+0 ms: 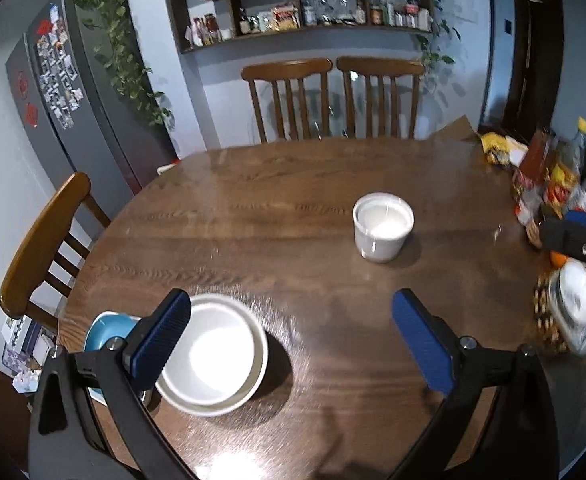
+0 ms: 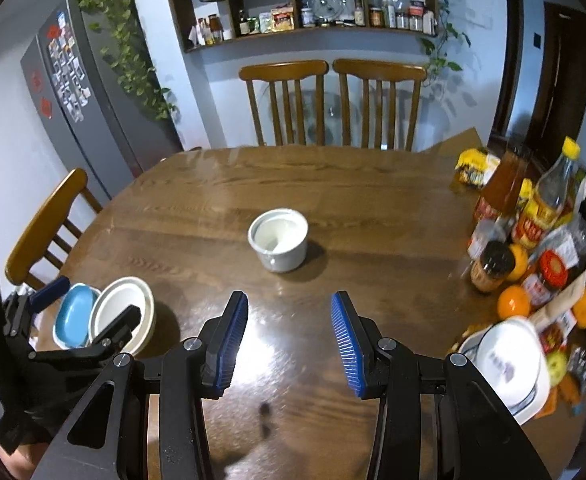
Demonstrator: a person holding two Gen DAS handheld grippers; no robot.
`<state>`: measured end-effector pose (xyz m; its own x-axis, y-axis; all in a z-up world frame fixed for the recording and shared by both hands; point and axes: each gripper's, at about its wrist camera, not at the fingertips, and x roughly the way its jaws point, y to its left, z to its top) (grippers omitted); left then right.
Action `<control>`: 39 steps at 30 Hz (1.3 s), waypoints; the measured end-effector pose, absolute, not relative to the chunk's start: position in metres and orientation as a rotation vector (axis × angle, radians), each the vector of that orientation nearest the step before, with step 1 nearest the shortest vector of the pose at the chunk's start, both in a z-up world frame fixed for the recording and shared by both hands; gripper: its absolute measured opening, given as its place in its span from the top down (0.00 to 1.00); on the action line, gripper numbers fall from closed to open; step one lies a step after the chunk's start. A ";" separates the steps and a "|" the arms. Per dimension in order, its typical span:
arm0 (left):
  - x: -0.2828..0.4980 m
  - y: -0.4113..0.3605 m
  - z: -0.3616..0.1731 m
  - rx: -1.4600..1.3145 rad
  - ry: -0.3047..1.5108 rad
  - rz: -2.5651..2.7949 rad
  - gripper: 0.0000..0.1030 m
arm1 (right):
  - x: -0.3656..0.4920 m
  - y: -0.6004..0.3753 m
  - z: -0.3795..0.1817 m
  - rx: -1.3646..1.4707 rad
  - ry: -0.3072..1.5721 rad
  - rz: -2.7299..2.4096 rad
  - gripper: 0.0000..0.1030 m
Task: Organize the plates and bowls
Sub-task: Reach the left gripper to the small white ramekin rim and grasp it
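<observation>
On the wooden table (image 2: 373, 208), the white cup (image 2: 279, 244) stands beyond both grippers' spread, empty fingers (image 2: 233, 336).

Left gripper (image 1: 291, 338): seen from behind, blue fingers (image 1: 161, 332) spread wide apart, nothing held between them.
Counter (image 1: 277, 200): dark wood, rounded.
White bowls (image 1: 213, 356): two nested, partly hidden by the left finger.
Blue dish (image 1: 107, 330): placed just left of the bowls, at the counter edge.
White cup (image 1: 382, 226): set apart, farther back.
Chairs (image 1: 289, 96): two seen behind the counter.
</observation>
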<state>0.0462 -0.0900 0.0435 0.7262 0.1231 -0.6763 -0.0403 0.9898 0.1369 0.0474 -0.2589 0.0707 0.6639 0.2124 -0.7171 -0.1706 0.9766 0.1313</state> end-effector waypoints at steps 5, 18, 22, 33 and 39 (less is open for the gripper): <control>0.070 -0.108 0.048 0.075 0.755 0.095 0.01 | 0.069 -0.264 0.086 0.009 0.794 0.229 0.57; 0.152 -0.117 -0.009 -0.008 0.884 0.183 0.01 | 0.162 -0.271 0.020 0.057 0.940 0.322 0.57; 0.175 -0.113 -0.031 -0.036 0.928 0.221 0.01 | 0.192 -0.268 -0.015 0.125 0.986 0.347 0.57; 0.214 -0.120 -0.057 0.013 0.984 0.223 0.10 | 0.232 -0.264 -0.057 0.201 1.050 0.384 0.57; 0.222 -0.125 -0.068 0.039 1.016 0.195 0.23 | 0.242 -0.263 -0.069 0.171 1.082 0.379 0.57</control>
